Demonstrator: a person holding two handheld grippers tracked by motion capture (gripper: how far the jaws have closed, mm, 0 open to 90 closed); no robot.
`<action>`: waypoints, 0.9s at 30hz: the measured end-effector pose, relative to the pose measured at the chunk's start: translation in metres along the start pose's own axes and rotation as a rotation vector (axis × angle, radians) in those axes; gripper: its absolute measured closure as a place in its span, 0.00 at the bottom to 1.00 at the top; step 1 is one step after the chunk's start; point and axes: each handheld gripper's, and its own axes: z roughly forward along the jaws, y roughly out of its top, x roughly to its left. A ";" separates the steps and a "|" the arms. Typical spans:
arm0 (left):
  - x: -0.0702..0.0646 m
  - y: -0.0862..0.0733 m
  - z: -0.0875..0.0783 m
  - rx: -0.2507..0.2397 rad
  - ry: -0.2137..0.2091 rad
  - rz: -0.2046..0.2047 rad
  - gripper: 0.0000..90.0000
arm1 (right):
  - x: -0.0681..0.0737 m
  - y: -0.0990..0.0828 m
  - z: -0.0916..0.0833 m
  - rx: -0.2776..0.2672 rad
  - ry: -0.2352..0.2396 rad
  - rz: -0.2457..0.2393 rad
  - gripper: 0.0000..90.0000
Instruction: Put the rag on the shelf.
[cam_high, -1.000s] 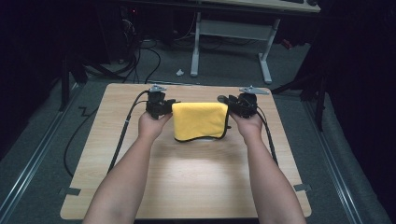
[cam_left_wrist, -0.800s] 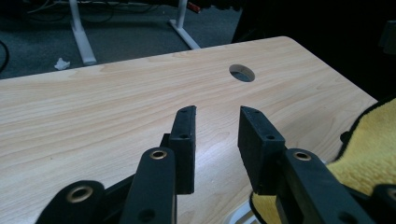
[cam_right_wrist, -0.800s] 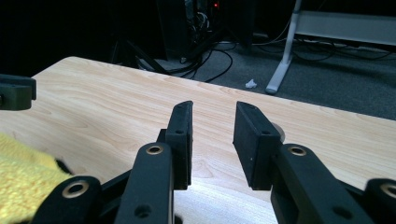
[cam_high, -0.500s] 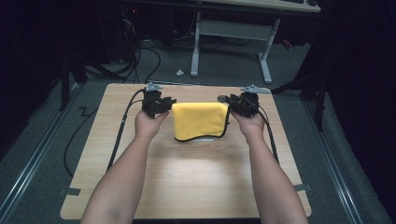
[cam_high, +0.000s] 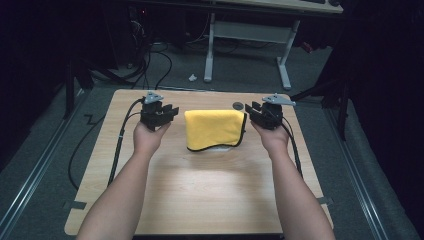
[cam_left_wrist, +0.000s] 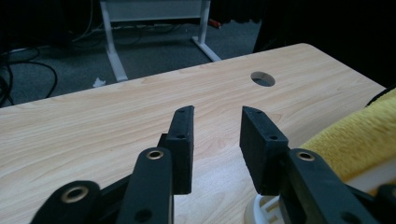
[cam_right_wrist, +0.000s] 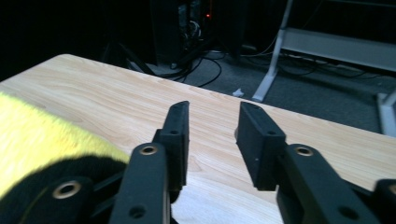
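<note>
Both grippers, left gripper (cam_high: 159, 114) and right gripper (cam_high: 263, 115), flank the folded yellow cloth (cam_high: 215, 128) lying mid-table (cam_high: 200, 195); their jaws have just been opening, nothing between them. Judged soft, light and limp, the cloth should be pinched at its black-trimmed corners.

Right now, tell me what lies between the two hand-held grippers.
In the high view, the folded yellow cloth lies between the left hand-held gripper and the right hand-held gripper.
</note>
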 end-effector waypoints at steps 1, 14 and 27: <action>0.000 -0.001 -0.003 -0.003 0.002 0.004 0.71 | 0.000 -0.001 -0.003 -0.003 -0.007 -0.005 0.70; -0.008 -0.026 -0.051 -0.048 0.015 0.051 0.66 | 0.017 -0.015 -0.049 -0.061 -0.064 -0.091 0.61; -0.050 -0.090 -0.095 -0.029 -0.049 0.104 0.61 | 0.058 -0.057 -0.108 -0.074 -0.043 -0.181 0.60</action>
